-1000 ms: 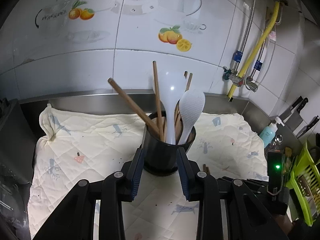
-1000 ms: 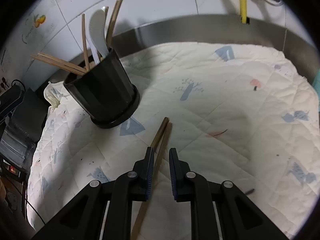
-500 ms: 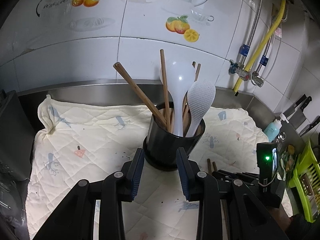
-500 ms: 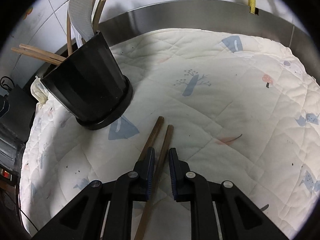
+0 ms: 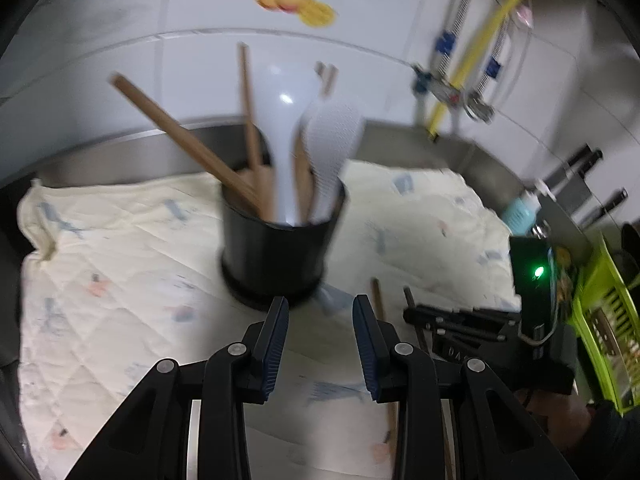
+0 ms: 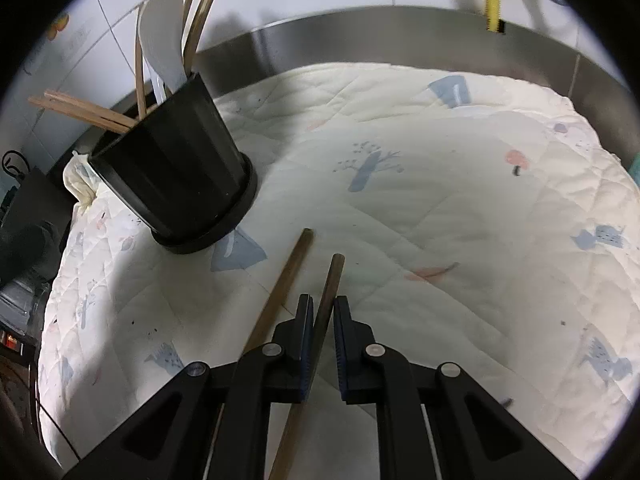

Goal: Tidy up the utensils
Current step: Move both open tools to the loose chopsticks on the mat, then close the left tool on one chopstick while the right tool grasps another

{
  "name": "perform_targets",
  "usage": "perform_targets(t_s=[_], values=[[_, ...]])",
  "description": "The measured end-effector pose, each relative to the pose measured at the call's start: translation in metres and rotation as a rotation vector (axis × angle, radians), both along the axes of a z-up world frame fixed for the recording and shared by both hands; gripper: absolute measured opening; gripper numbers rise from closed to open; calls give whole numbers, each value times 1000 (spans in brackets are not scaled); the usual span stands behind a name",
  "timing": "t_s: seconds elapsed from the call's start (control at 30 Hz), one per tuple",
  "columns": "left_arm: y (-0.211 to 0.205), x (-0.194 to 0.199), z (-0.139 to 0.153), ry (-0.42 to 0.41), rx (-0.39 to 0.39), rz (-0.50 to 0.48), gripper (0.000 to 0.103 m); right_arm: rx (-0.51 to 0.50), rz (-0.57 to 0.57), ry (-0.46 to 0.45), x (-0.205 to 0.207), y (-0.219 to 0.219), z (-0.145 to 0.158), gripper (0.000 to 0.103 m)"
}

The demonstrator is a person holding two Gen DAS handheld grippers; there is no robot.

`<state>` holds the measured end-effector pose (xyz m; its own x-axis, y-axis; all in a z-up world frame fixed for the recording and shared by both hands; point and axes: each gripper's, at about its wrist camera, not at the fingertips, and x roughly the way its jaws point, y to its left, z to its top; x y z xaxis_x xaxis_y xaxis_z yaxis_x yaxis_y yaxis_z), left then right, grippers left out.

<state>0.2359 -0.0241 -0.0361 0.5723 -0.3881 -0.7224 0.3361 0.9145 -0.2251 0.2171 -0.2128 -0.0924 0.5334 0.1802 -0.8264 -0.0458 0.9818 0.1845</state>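
Observation:
A black utensil holder (image 5: 276,256) stands on the quilted cloth (image 5: 120,264) with wooden chopsticks, a white spoon and a white rice paddle in it. My left gripper (image 5: 320,308) is open and empty, its tips just short of the holder's base. Two loose chopsticks lie on the cloth to the holder's right. My right gripper (image 6: 321,308) points down at them and its jaws are closing. One chopstick (image 6: 330,280) lies between the pads, with thin gaps still showing on either side. The other chopstick (image 6: 288,268) rests outside the left finger. The holder (image 6: 176,176) is up left in the right wrist view.
A steel rim (image 6: 400,36) and tiled wall border the cloth at the back. Pipes and a yellow hose (image 5: 476,44) hang at the back right. Knives (image 5: 580,164), a blue bottle (image 5: 520,208) and a green rack (image 5: 600,320) stand at the right edge.
The left gripper drew back, so the holder now stands ahead of its tips instead of between them. The right jaws narrowed around one chopstick; the other now lies outside them.

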Motion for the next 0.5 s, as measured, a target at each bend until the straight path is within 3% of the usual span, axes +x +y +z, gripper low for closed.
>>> perform_targets(t_s=[0.23, 0.5], values=[[-49, 10, -28, 100, -28, -137, 36, 28, -29, -35, -17, -20, 14, 12], [-87, 33, -65, 194, 28, -183, 36, 69, -66, -71, -35, -42, 33, 12]])
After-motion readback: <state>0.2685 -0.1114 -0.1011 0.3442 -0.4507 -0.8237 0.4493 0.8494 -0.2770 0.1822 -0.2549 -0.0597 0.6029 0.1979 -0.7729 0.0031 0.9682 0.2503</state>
